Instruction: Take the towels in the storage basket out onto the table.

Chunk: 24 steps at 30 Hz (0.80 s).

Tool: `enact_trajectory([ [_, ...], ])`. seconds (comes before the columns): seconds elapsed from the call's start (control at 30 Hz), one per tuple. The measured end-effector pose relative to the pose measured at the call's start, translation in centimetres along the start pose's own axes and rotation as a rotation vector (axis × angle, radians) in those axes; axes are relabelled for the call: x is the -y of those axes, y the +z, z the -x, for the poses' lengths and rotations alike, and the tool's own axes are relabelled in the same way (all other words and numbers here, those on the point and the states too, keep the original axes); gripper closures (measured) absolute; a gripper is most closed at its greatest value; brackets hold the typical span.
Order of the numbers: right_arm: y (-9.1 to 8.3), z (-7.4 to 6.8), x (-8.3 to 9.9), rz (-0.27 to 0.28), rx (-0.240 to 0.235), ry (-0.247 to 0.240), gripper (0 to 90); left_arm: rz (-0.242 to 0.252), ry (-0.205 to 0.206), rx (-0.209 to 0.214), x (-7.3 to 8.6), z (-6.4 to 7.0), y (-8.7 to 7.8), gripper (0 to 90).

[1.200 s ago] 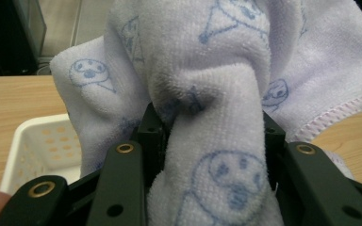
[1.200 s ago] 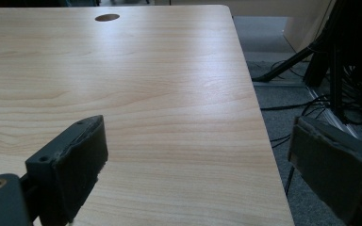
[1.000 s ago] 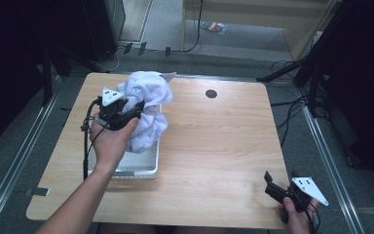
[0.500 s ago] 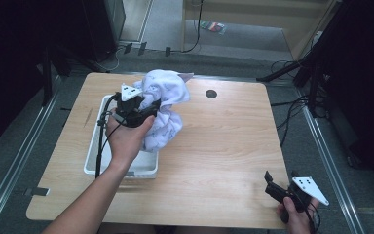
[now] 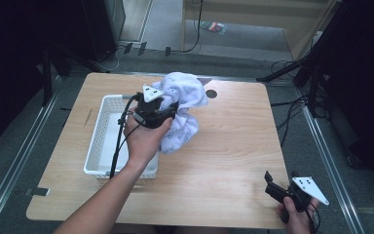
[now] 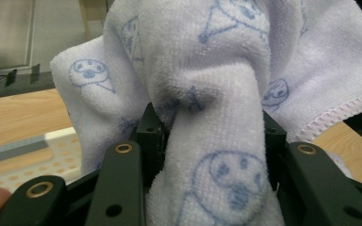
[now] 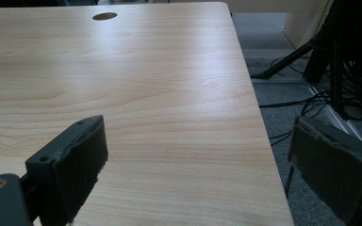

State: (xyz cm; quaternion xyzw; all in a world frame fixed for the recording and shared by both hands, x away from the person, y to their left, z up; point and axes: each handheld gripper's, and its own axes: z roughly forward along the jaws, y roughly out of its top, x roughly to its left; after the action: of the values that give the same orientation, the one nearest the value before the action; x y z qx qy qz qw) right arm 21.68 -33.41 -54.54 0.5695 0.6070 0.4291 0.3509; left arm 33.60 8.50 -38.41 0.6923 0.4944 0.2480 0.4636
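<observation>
The left gripper is up over the wooden surface, just past the right-hand rim of the white basket, and its fingers are closed tight on a bunched white towel printed with little blue faces. Seen from the left gripper view, a thick twisted fold of the towel is pinched between the two black fingers, with the rest of the cloth spreading up and out behind them. From above, the towel hangs off the gripper in a loose bundle, its upper part bulging toward the far edge of the surface and its lower part draping down beside the basket's near right corner; I cannot tell whether the lowest folds touch the wood. The left hand wraps the gripper's handle, with a black cable trailing down over the basket. A small dark round hole sits in the surface just beyond the towel. The right gripper is well apart from all this, at the near right corner of the surface, held by the right hand; its fingers stand wide open with nothing between them, bare wood showing in the gap
</observation>
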Motion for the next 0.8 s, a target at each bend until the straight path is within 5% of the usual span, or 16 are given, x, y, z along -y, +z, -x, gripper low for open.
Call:
enact_trajectory([
  [0.8,0.0,0.1,0.0,-0.001,0.001,0.005,5.7,-0.063,0.049,0.078,2.3,6.1,4.0,56.5],
])
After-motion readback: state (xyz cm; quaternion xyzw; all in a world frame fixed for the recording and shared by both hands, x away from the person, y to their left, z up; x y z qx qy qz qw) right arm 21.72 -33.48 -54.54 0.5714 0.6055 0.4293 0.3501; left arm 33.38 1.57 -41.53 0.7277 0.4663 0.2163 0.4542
